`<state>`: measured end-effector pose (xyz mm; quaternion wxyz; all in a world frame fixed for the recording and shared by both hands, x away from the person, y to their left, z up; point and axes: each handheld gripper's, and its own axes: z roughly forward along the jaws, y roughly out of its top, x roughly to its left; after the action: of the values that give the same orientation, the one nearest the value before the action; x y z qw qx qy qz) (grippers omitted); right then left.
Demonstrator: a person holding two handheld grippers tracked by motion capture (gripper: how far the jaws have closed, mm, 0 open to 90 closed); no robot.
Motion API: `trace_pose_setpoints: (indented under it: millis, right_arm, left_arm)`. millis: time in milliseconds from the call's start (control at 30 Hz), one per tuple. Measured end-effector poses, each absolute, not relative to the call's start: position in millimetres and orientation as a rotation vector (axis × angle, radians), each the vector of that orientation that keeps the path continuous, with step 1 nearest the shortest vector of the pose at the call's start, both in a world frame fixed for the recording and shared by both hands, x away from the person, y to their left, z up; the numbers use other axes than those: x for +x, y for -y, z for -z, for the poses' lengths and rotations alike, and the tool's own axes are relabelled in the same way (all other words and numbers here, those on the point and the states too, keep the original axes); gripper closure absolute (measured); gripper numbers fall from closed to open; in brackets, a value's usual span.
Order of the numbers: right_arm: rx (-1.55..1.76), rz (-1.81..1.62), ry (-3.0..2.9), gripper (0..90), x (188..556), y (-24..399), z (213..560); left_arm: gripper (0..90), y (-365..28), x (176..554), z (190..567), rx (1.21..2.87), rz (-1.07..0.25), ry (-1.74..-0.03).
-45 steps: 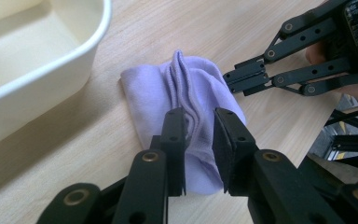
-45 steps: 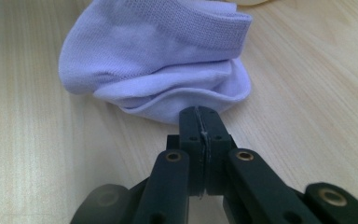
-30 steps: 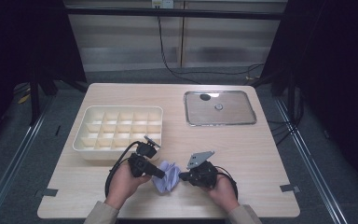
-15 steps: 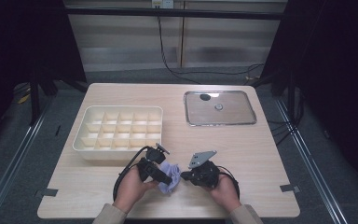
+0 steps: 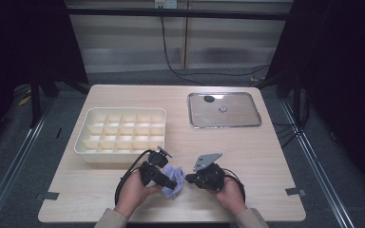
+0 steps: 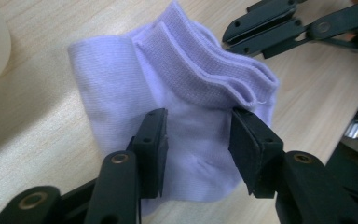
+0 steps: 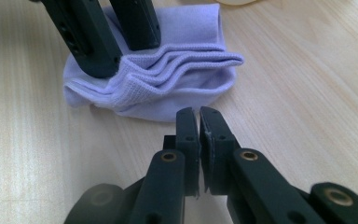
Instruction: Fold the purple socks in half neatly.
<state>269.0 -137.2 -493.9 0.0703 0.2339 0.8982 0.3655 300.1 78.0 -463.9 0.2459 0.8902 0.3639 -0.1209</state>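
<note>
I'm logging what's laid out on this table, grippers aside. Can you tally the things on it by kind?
Lilac sock: 1
Cream divided tray: 1
Clear lid with a knob: 1
Total: 3

Lilac ankle sock [image 6: 186, 121], folded w/ ribbed cuff layers stacked, flat on wooden table nr front edge.

Lilac ribbed sock [image 6: 186, 112], black grippers, cream tray [image 5: 123, 116], pale wood table [image 5: 266, 156]

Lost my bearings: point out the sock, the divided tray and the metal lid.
sock [image 6: 121, 79], left gripper view, flat folded body.
divided tray [image 5: 83, 147], high view, near left rim.
metal lid [image 5: 237, 116], high view, bare plate right of knob.
</note>
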Motion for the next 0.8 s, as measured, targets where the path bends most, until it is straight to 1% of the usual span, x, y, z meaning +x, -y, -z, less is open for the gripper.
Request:
trace_pose_setpoints:
  millis: [200, 333, 800]
  right_arm:
    - [0.714, -1.105, -2.706, 86.7, 268.5, 135.7, 495.3]
    - [0.691, -1.087, -2.723, 86.8, 268.3, 135.3, 495.0]
    - [0.698, -1.094, -2.712, 86.9, 267.3, 134.3, 494.6]
  left_arm:
    - [54.0, -85.7, 301.7, 452.5, 2.401, 0.294, -1.007]
    - [53.0, -98.1, 305.7, 445.1, 2.394, 0.257, -1.035]
    - [53.3, -110.3, 307.1, 448.9, 2.396, 0.242, -1.096]
